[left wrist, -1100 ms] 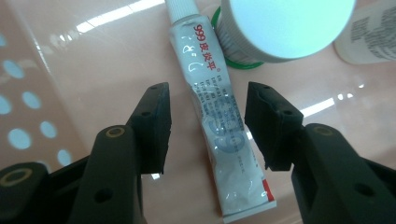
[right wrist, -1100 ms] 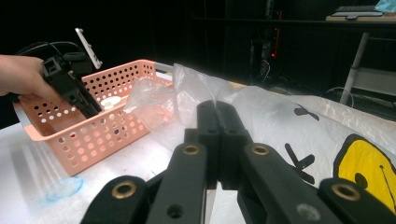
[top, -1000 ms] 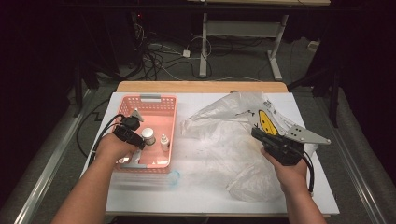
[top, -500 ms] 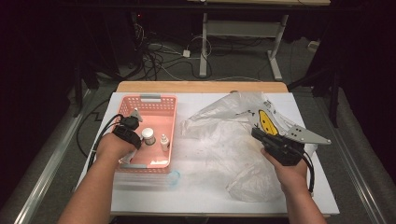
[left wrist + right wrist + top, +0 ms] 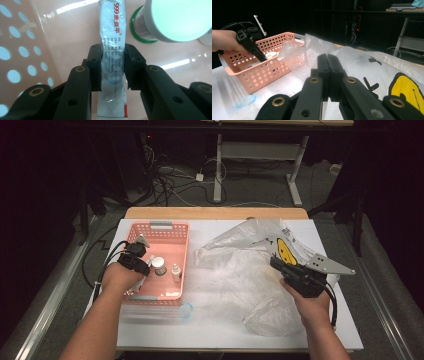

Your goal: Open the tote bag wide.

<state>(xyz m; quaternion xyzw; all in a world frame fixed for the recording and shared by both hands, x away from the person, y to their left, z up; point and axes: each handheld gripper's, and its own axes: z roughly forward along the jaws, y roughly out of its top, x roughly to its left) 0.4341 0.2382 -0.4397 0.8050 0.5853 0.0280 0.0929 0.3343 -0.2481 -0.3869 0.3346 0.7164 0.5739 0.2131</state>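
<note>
Left gripper view: left gripper (image 5: 113, 67) clamps white tube (image 5: 113, 45); right gripper (image 5: 328, 72) pinches plastic bag (image 5: 362, 62)

One pink basket (image 5: 170, 292) on table. Inside it: one white tube (image 5: 113, 50), one white-capped jar (image 5: 159, 265), one small dropper bottle (image 5: 176, 271). One clear plastic bag (image 5: 235, 265) with one yellow smiley face (image 5: 285, 251). Two grippers.

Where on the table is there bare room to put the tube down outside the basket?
Bare white table lies in front, between the pink basket and the plastic bag, and along the far edge behind them. A blue smear marks the near strip. The basket floor is crowded around the tube: jar and dropper bottle.
</note>
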